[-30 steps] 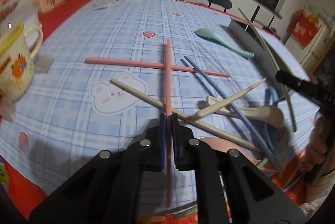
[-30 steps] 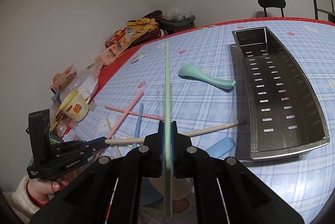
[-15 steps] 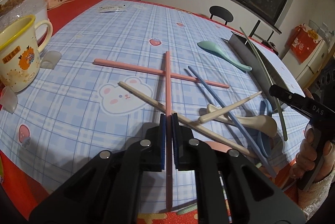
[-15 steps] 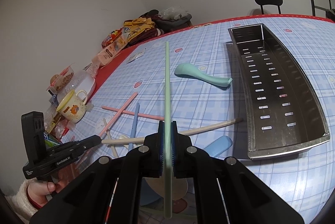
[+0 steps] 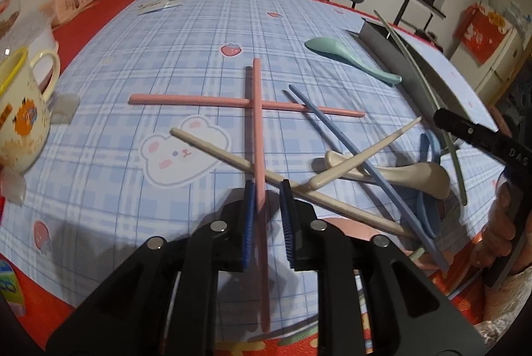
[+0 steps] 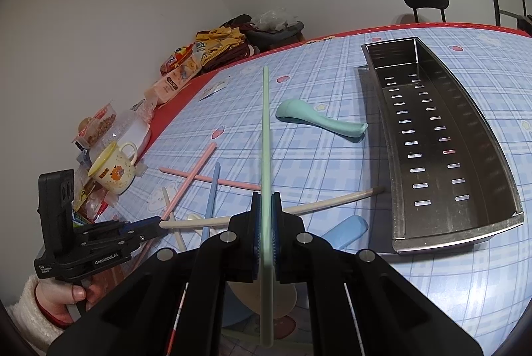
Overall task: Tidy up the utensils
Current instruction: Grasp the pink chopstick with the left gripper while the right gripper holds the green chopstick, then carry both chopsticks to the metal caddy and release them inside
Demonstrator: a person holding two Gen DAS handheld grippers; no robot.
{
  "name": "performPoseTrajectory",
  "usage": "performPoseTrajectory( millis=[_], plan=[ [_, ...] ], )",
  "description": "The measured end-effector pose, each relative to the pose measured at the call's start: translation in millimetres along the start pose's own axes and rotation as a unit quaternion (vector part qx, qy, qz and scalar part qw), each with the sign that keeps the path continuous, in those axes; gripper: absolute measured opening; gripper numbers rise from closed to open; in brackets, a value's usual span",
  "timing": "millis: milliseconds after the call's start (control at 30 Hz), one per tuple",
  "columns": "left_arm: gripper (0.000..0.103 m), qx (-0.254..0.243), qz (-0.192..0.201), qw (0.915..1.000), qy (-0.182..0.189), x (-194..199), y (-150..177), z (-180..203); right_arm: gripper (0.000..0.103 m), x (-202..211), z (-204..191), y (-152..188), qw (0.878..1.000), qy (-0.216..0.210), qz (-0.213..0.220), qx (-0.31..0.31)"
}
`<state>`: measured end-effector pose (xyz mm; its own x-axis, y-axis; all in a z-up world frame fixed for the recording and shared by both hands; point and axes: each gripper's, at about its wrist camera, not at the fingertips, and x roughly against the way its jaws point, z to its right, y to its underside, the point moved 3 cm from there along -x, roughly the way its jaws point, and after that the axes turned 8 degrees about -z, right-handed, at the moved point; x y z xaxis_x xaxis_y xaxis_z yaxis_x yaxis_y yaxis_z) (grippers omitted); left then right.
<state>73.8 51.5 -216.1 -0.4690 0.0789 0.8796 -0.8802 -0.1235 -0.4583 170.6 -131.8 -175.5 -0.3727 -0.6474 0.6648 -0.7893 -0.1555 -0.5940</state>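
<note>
Right wrist: blue checked tablecloth [image 6: 332,163]

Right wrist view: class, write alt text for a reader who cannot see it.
The right gripper is shut on a pale green chopstick above a blue checked tablecloth. Right of it lies an empty slotted metal tray; pink, blue and cream utensils lie scattered left.

Blue plaid tablecloth [image 5: 206,33], pink chopsticks [image 5: 257,123], mint spoon [image 6: 319,121], seemingly steel-grey tray [image 6: 498,176]
</note>
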Motion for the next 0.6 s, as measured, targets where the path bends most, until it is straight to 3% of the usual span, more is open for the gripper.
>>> performPoseTrajectory(
  millis=[100, 200, 433, 600],
  plan=[
    [0.019, -0.016, 0.000, 0.9998, -0.013, -3, -4, 2, 0.007, 2, 1, -1, 1.000, -0.001, 0.003, -0.001],
    [0.010, -0.022, 0.003, 0.9995, -0.023, -4, -4, 0, 0.007, 4, 3, -2, 1.000, -0.002, 0.005, -0.005],
    [0.010, 0.043, 0.021, 0.9983, 0.033, 5, -2, -24, 0.007, 6, 5, -2, 1.000, -0.003, 0.008, -0.009],
    [0.010, 0.078, 0.052, 0.9943, 0.049, 26, -1, -35, 0.007, 4, 5, -2, 1.000, -0.002, 0.005, -0.009]
  ],
)
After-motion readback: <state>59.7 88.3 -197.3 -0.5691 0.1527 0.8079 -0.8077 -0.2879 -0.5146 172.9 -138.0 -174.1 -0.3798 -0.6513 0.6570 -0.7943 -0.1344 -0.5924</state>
